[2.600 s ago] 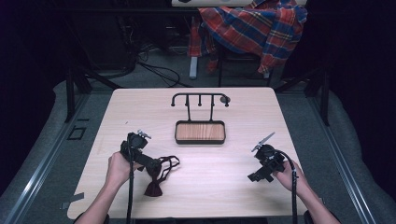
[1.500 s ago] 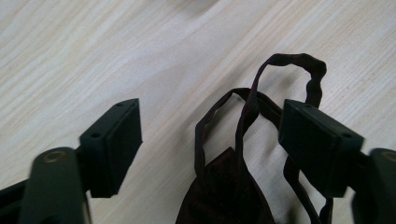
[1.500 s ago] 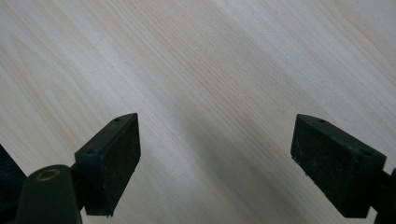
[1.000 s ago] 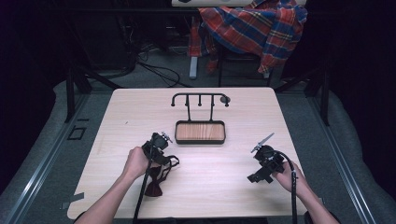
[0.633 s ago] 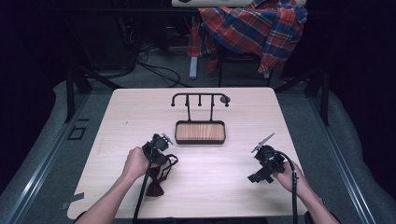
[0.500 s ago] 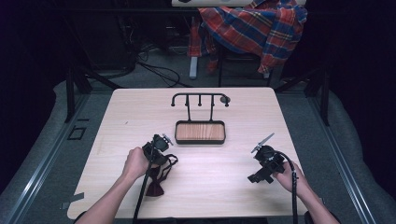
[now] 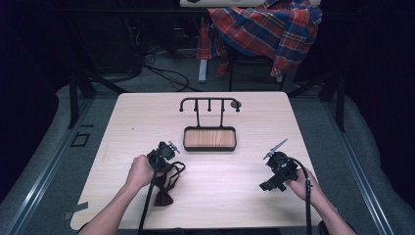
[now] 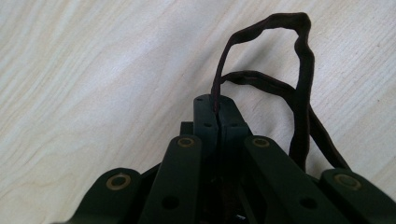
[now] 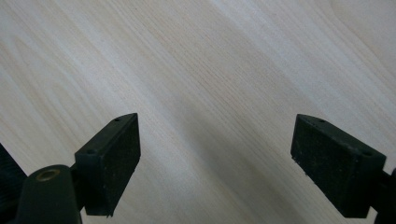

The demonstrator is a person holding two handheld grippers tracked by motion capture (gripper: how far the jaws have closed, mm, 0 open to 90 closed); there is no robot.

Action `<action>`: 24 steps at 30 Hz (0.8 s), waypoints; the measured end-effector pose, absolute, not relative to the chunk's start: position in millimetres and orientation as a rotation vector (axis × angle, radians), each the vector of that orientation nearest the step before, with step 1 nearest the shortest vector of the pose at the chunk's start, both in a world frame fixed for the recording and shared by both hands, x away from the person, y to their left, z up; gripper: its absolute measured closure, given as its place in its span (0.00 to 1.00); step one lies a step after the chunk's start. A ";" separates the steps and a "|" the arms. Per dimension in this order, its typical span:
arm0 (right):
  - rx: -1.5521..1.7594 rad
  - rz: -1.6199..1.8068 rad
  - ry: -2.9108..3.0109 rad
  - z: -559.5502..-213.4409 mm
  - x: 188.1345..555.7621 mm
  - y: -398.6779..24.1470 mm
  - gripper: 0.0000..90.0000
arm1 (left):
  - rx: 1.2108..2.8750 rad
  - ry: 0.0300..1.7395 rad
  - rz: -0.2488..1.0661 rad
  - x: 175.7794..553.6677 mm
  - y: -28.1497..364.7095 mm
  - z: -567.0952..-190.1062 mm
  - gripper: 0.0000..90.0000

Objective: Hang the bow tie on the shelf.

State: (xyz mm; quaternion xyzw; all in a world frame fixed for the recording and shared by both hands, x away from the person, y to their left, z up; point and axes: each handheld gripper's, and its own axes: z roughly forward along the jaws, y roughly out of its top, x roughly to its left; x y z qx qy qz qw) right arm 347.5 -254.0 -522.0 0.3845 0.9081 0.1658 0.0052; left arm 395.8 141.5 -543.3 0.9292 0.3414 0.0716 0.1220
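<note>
The left gripper [image 8: 218, 122] pinches the dark strap [image 8: 302, 70] of maybe a bow tie; lift slowly. The right gripper [image 9: 231, 163] is spread wide

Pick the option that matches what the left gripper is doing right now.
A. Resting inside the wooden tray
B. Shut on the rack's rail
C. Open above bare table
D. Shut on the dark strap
D: in the left gripper view the left gripper's fingers are pressed together on the dark strap, whose loop rises beyond them over the table.
</note>
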 end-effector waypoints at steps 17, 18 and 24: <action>1.217 0.540 2.819 -519.1 347.4 -261.2 0.17 | 2.605 0.981 0.293 382.0 150.0 -512.9 0.99; 1.217 0.538 2.819 -519.5 347.4 -261.2 0.17 | 2.592 0.984 0.299 381.0 151.2 -510.8 0.99; 1.225 0.506 2.851 -524.6 347.9 -259.7 0.18 | 2.535 0.980 0.320 377.8 156.8 -498.4 0.99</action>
